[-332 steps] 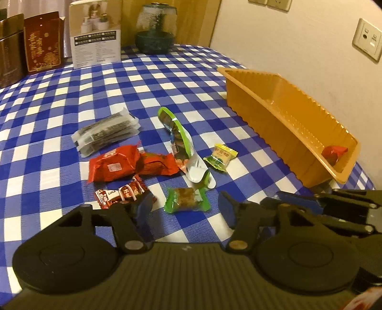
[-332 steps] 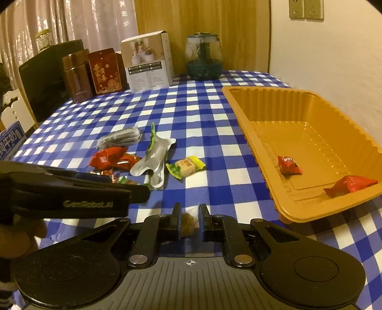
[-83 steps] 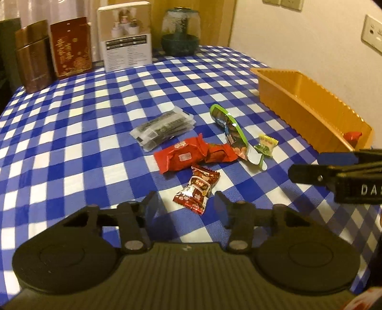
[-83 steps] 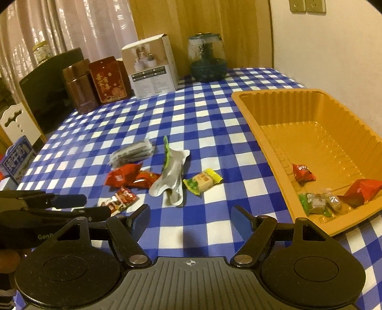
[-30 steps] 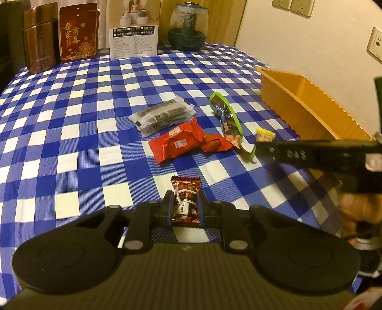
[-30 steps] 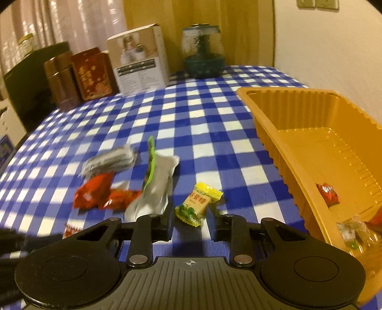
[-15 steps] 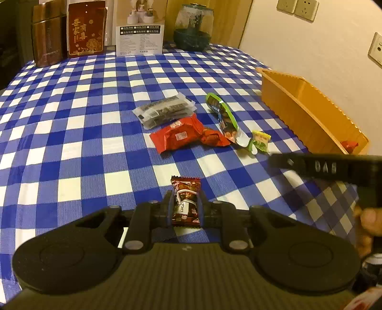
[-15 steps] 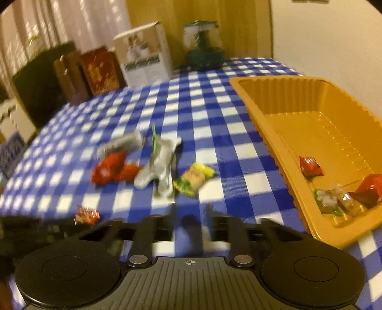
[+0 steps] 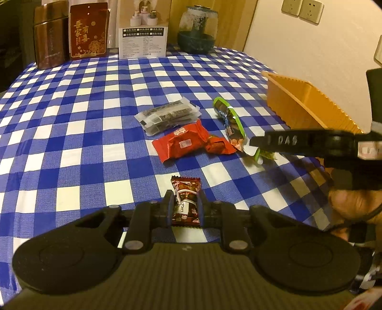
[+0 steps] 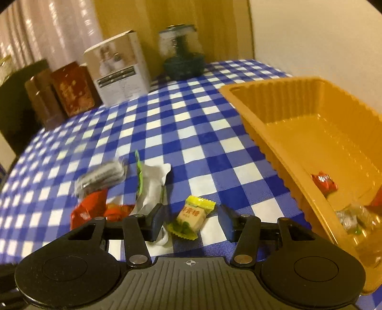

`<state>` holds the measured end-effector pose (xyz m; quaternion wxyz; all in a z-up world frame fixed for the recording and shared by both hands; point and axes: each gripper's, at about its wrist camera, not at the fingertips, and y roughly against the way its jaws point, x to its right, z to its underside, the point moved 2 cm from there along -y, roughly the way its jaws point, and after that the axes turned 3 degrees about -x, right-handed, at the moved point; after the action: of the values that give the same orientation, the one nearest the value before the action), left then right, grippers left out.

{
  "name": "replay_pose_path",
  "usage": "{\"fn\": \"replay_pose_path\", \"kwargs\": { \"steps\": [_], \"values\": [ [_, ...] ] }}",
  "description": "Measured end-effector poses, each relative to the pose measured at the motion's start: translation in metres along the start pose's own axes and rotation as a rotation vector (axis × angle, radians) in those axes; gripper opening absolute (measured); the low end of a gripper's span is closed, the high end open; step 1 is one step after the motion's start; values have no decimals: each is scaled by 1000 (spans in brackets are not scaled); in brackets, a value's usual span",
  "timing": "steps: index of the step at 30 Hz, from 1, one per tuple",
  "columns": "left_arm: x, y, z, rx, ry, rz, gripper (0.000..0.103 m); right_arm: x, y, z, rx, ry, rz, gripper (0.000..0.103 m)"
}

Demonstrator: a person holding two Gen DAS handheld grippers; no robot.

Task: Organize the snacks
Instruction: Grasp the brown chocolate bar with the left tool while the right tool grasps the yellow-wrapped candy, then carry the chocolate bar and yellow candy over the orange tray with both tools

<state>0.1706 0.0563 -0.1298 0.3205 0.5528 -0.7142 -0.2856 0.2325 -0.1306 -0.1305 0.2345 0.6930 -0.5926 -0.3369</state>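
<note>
Through my left camera, my left claw is pinching the brown candy above the cloth, so I'm gripping firmly for the carry right to the tray. Through my right camera, my right claw is spreading wide around the yellow candy lying near the tray; I'm centering before squeezing.

Cream wall (twin sockets), wood panelling, pale curtains
</note>
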Motion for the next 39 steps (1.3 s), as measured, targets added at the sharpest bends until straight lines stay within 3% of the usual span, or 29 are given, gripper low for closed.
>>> {"fn": "replay_pose_path", "kwargs": {
  "steps": [1,3,4,21,39],
  "values": [
    [1,0,0,1,-4,-3,18,-2,0,2,5,38,3,44],
    [1,0,0,1,-12,-4,18,-5,2,8,9,107,-3,27],
    [2,0,0,2,-18,-6,18,-7,2,11,8,128,-2,24],
    [15,-6,-1,8,-119,-50,22,14,45,41,-59,90,-66,23],
    [31,41,2,-9,-18,-44,19,12,90,42,-24,101,-100,23]
  ]
}}
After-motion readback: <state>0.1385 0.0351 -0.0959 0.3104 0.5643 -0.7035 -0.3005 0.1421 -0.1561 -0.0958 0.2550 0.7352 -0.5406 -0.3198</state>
